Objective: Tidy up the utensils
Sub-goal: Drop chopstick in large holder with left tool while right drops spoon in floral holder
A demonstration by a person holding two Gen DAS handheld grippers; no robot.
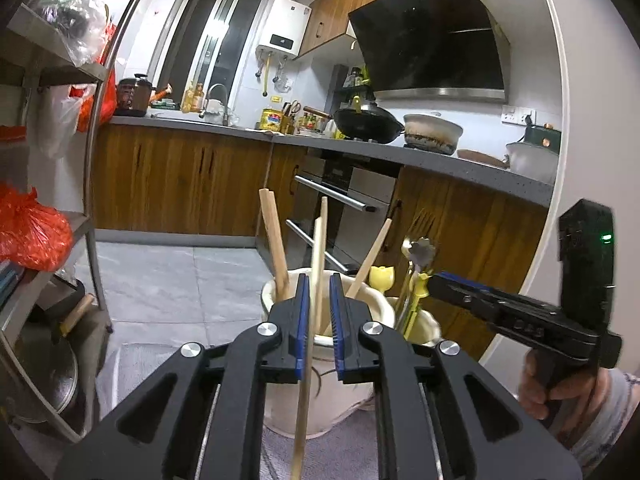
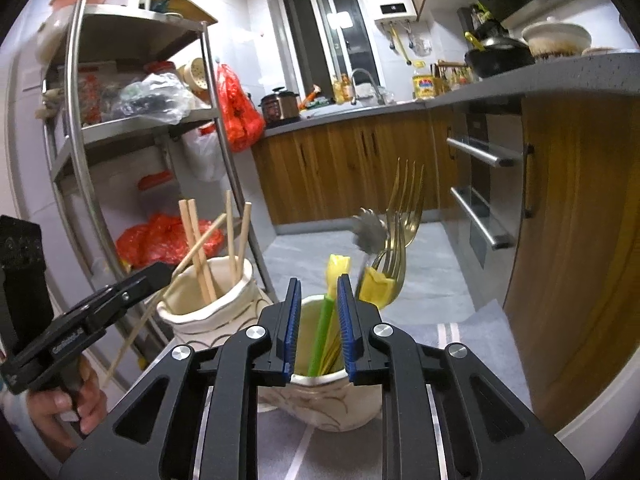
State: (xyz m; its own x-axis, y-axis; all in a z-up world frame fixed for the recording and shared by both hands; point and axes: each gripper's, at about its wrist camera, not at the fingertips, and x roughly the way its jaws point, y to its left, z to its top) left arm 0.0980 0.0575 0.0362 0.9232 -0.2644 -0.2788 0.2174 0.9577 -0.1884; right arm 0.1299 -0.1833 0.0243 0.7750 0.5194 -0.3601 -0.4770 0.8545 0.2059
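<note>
Two cream ceramic holders stand side by side on a grey mat. The left holder point(image 1: 276, 364) point(image 2: 224, 300) holds several wooden chopsticks point(image 1: 274, 236). My left gripper point(image 1: 319, 312) is open just above its rim, with one wooden chopstick point(image 1: 308, 360) running loose between the jaws and slanting down past the holder's front. The right holder point(image 2: 320, 404) point(image 1: 424, 324) holds gold forks point(image 2: 400, 216), a flower-ended utensil point(image 2: 368, 234) and a green-and-yellow utensil point(image 2: 326, 320). My right gripper point(image 2: 318, 320) is open over it, jaws either side of the green handle, not touching.
A steel shelf rack point(image 2: 80, 128) with bags stands at the left. Wooden cabinets point(image 1: 180, 180) and an oven with bar handles point(image 2: 480, 156) line the far side under a grey counter point(image 1: 440, 160) with pots. The table's white edge point(image 1: 560, 120) curves on the right.
</note>
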